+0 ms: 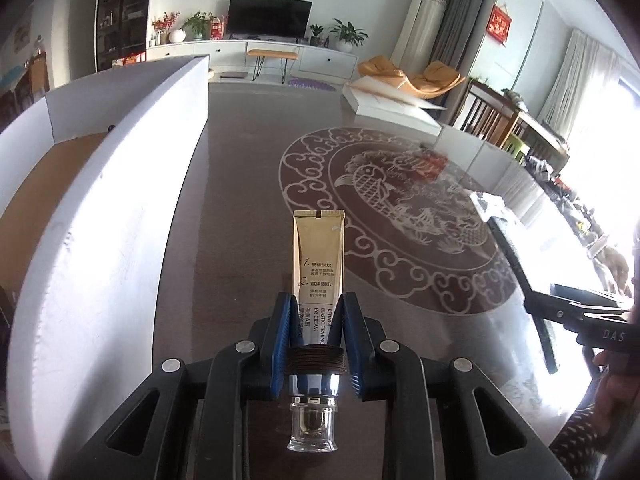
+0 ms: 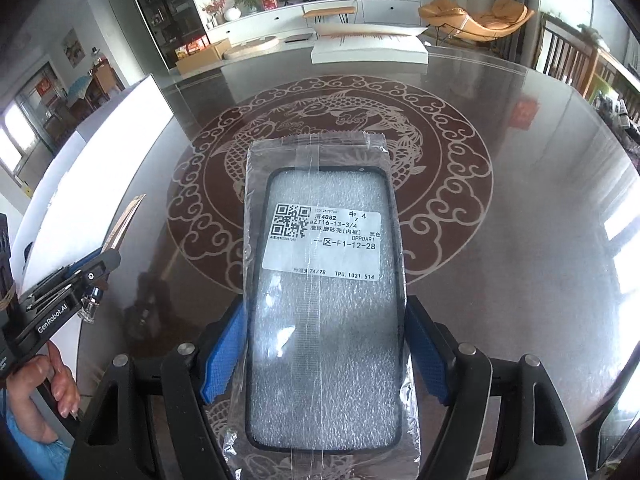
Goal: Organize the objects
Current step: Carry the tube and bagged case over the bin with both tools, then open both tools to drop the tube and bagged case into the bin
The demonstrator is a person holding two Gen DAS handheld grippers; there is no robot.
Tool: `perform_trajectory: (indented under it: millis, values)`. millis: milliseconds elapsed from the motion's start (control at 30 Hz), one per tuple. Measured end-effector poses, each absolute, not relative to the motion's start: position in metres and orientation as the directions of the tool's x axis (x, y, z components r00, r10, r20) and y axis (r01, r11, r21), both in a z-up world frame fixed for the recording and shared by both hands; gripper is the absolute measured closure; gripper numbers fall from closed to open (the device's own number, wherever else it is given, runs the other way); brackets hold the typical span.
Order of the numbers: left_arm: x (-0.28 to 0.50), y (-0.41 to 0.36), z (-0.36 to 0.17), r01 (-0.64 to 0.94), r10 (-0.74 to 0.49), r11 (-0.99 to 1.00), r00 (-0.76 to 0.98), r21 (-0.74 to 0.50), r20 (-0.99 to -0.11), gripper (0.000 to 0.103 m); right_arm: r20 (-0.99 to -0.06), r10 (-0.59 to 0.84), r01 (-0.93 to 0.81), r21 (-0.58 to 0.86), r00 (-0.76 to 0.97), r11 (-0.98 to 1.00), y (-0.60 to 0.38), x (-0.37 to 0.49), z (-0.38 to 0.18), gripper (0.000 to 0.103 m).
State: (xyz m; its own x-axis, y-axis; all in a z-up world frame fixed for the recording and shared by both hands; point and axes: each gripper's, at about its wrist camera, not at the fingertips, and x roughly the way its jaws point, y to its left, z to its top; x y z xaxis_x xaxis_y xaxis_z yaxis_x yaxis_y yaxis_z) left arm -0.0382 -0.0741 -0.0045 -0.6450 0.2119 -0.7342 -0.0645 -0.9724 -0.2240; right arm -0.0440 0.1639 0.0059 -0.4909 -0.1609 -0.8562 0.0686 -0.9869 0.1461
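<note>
In the left wrist view, the left tongs (image 1: 315,334) are closed on an eye-cream tube (image 1: 318,268), gripping it just ahead of its dark collar. The clear cap sits nearest the camera; the tube's long axis runs straight forward along the fingers, its crimped end pointing away over the desk (image 1: 248,184).

In the right wrist view, the right tongs (image 2: 325,354) are spread wide and clamp a bagged phone case (image 2: 324,280) by its long edges. Its long axis also runs forward, labelled face up, far end above the desk's fish medallion (image 2: 440,152).

The relation that governs the next move: the white box (image 1: 120,200) lies directly to the left of the left tongs, its wall close beside the tube. We judge the left hand the nearer one, so the tube would go sideways over that wall first.

The right tongs show at the right edge of the left view, well apart from the box.
</note>
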Motion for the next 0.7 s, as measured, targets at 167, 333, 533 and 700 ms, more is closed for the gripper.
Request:
perform_trajectory:
  millis: [167,333,533,700]
  values:
    - [-0.009,-0.09,0.051,-0.088,0.3,-0.935,-0.712,-0.343,-0.635,0.078,-0.811,-0.234,0.114,0.205,-0.537,-0.972,0.136,-0.039,0.044,0.027]
    - [0.023,-0.139,0.109,-0.075,0.255,-0.946,-0.773,-0.315,-0.581,0.078,-0.746,-0.37,0.245,0.279,-0.554,-0.929,0.071,-0.04,0.094,0.027]
    - [0.026,-0.219,0.096,0.118,0.006,-0.984,-0.725,-0.133,-0.688,0.078,-0.688,-0.569,0.432,0.389,-0.451,-0.813,-0.043,-0.048,0.127,0.027]
    - [0.021,-0.266,0.06,0.265,-0.146,-0.964,-0.601,-0.024,-0.786,0.077,-0.715,-0.59,0.507,0.374,-0.375,-0.776,-0.121,-0.06,0.121,0.027]
